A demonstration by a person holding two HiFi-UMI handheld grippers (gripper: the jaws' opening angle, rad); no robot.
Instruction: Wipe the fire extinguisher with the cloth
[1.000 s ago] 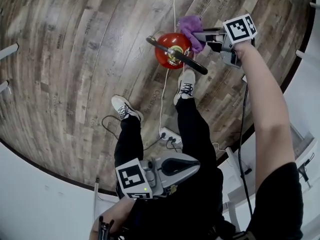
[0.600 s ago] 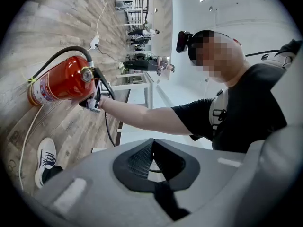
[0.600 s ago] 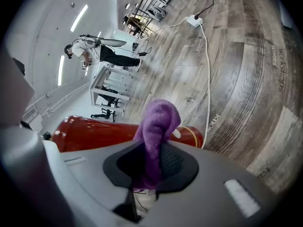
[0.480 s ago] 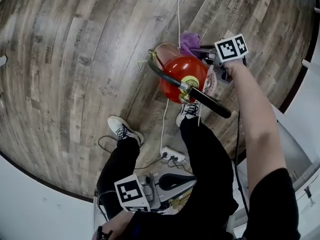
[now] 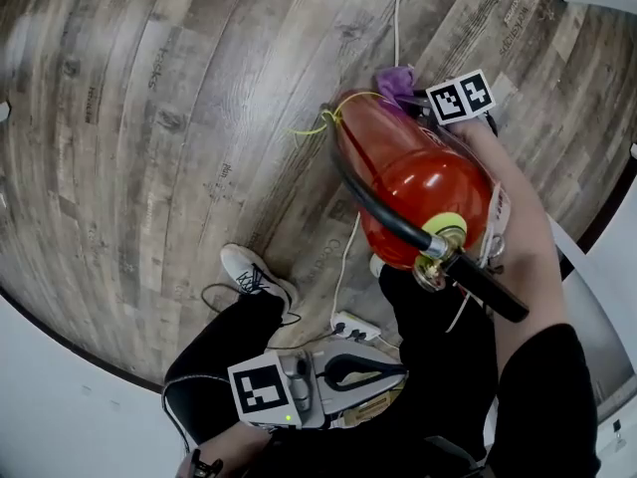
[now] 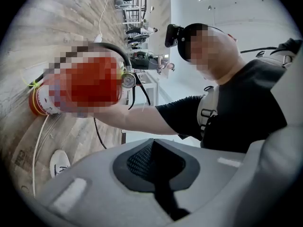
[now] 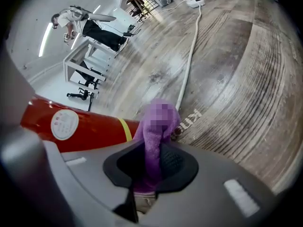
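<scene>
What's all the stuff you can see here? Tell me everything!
fire extinguisher: one, red, on the floor by the person's feet
hose: one, black, curving along the extinguisher from its top
cloth: one, purple, pinched in the right gripper, next to the extinguisher's side
cable: one, white, lying across the floor
power strip: one, white, on the floor near the feet
floor: brown wooden planks
another person: one, far off by white desks
shoe: one seen clearly, white, on the floor
right gripper: grey, shut on the cloth
left gripper: grey, shut and empty, held close to the body
</scene>
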